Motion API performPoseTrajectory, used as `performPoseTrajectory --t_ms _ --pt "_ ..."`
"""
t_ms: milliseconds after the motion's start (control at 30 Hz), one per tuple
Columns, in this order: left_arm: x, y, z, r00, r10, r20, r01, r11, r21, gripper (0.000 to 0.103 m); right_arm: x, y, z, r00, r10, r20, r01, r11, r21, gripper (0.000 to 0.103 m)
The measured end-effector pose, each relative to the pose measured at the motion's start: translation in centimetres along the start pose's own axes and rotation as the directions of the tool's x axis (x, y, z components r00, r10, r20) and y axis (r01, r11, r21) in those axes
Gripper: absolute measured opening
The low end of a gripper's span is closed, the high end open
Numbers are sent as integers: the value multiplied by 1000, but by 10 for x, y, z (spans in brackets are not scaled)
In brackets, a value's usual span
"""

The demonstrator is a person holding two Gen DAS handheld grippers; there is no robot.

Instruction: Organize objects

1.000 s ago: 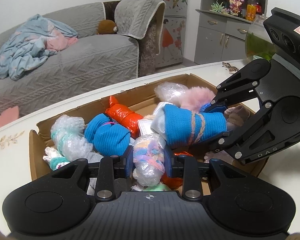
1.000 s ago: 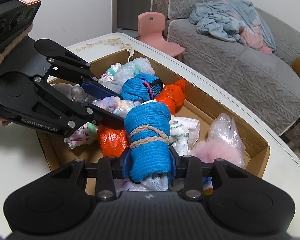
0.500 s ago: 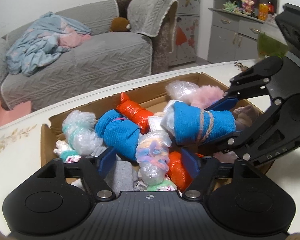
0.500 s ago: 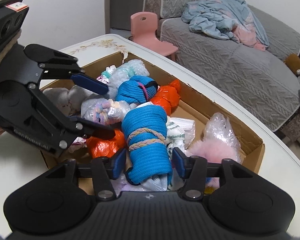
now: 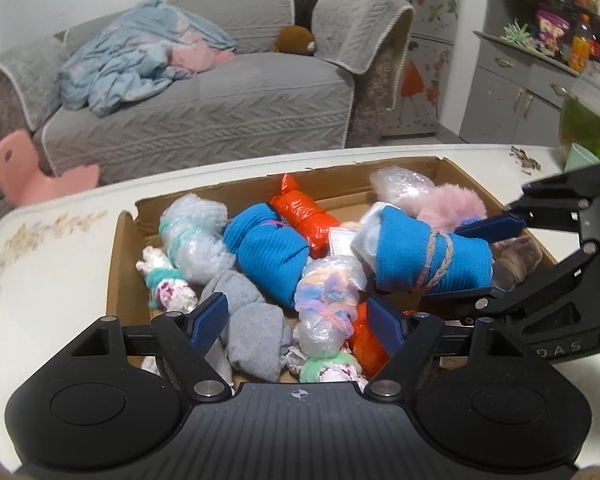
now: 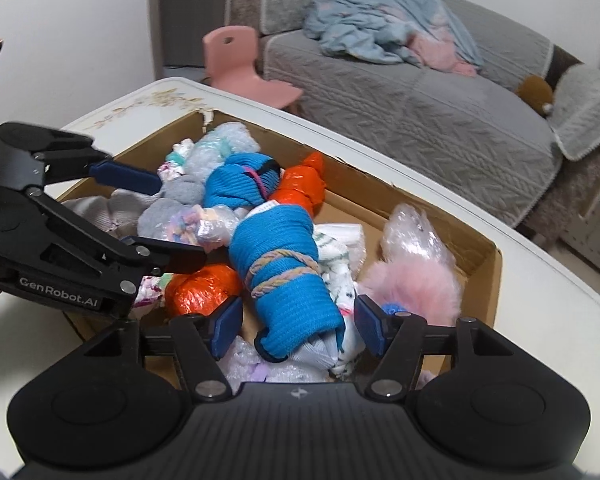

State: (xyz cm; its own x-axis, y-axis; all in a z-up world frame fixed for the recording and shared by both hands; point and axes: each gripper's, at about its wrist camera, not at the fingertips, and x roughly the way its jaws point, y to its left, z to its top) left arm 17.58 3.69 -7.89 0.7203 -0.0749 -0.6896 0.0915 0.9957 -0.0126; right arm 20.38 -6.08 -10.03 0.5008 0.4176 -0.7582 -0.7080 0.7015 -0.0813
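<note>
A cardboard box point(image 5: 126, 240) is seen on a white table point(image 5: 40, 264), packed with wrapped bundles. The left gripper point(image 5: 296, 320) is held low over the near end of the box, and its jaws have just been opening: they now stand wide, with the pastel bundle in clear film point(image 5: 328, 296) lying between them, untouched by either pad, beside a grey fabric roll point(image 5: 252, 328). The right gripper point(image 6: 296, 326) has likewise just been opening and is now spread part-way; the blue knit roll tied with cord point(image 6: 288, 276) lies between its jaws, resting on the other bundles, and a gap is visible on each side of it. Both items are judged to be released inside the box, so the step in hand is taken to be the let-go. It is done well if both pairs of jaws are kept spread until they are lifted clear, so that neither film nor knit is snagged and dragged out again. Each gripper is best drawn back along its own line, since the two are close together and could collide. Whether the blue roll is settled firmly or only perched on the orange bundle point(image 6: 204, 288) cannot be told from these views, so a slow withdrawal is advised.
</note>
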Motion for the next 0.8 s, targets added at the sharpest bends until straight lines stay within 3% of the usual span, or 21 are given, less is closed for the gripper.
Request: performPoseTrajectory --t_ms 267,467,533,633,800 --pt "-11 0 -1 999 49 -7 -49 998 -42 89 -11 0 -6 999 -36 11 35 996 88 80" --pt "-30 -3 -4 995 100 -5 -100 993 -61 102 -25 3 -12 999 -37 25 34 990 134 91" --pt "-39 -3 -7 997 76 -3 -76 995 -68 102 -32 3 -17 999 -27 36 21 985 169 100" --pt "-50 -8 -13 997 82 -7 -83 995 -57 102 -43 7 -25 998 -34 47 23 978 209 102" --pt "-68 -21 -22 987 162 7 -161 986 -27 102 -60 17 -35 998 -34 52 19 964 264 102"
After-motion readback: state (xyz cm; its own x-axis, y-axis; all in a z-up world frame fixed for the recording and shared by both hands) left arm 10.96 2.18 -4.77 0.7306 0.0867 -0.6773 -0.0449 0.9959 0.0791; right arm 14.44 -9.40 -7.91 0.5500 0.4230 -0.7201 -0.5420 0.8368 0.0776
